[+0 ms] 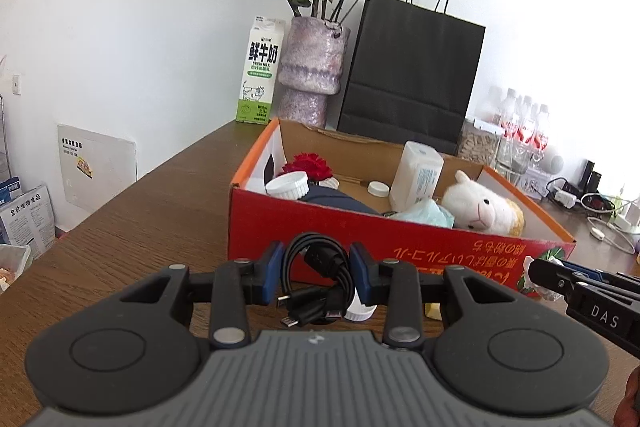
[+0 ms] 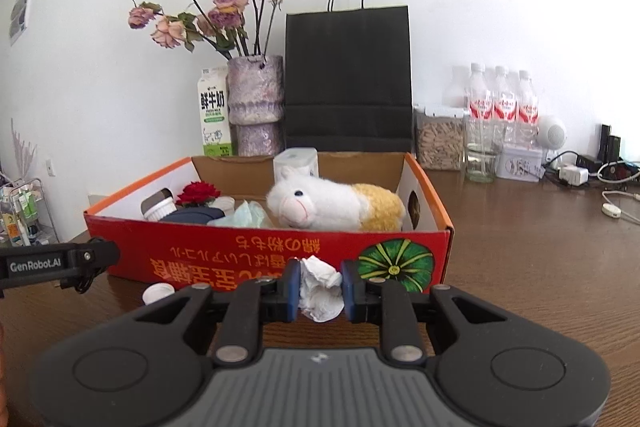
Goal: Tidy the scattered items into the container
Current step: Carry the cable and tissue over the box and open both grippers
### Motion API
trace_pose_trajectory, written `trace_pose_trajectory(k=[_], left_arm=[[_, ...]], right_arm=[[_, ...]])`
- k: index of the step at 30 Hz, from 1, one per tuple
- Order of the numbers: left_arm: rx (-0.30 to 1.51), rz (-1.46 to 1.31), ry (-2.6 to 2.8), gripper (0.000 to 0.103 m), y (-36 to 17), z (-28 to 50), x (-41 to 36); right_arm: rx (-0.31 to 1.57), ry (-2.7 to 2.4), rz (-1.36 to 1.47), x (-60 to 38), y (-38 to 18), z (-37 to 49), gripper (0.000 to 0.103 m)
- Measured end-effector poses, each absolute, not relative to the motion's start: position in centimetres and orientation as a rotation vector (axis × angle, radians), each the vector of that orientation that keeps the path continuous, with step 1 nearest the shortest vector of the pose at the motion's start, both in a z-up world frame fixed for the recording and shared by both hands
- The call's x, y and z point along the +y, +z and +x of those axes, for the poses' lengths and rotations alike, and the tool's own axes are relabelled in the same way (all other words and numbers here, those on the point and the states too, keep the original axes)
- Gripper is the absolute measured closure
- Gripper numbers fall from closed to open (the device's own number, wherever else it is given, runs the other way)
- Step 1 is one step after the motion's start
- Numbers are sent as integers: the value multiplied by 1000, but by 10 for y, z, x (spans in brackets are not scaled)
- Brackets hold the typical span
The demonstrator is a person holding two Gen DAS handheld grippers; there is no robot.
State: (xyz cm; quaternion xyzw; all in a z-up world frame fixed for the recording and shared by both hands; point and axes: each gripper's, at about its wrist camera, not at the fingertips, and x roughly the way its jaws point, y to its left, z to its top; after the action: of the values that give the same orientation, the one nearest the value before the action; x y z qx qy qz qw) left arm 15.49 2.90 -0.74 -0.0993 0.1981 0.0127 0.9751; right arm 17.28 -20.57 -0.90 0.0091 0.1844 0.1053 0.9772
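"FRESH MILK" on carton [image 1: 259,71] behind red box [image 1: 400,243]. Left claw [image 1: 316,273] clamped on black cable bundle [image 1: 320,279]; right claw [image 2: 320,287] clamped on crumpled tissue [image 2: 320,287], both before box.

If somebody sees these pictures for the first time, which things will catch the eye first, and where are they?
The red cardboard box in the middle of the wooden table stands out first, with a white plush sheep lying inside it. Behind it, against the wall, stand dried roses in a purple vase and a black paper bag. In front, the left gripper holds a coiled black cable, and the right gripper a crumpled tissue.
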Motion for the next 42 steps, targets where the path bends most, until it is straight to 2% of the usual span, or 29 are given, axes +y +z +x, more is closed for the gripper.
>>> trace_pose_trajectory(k=[10, 18, 22, 26, 42], left_arm=[[287, -179, 4, 66, 35, 170, 21], [235, -144, 22, 66, 63, 225, -3], [186, -131, 113, 66, 45, 252, -11], [267, -82, 117, 66, 23, 266, -8], [302, -67, 123, 66, 13, 266, -5]], right_arm=[[257, 247, 55, -203, 26, 176, 83], [201, 232, 64, -188, 55, 229, 83], [198, 201, 94, -191, 51, 258, 83], [253, 184, 83, -201, 33, 269, 83], [273, 140, 88, -205, 20, 273, 83]])
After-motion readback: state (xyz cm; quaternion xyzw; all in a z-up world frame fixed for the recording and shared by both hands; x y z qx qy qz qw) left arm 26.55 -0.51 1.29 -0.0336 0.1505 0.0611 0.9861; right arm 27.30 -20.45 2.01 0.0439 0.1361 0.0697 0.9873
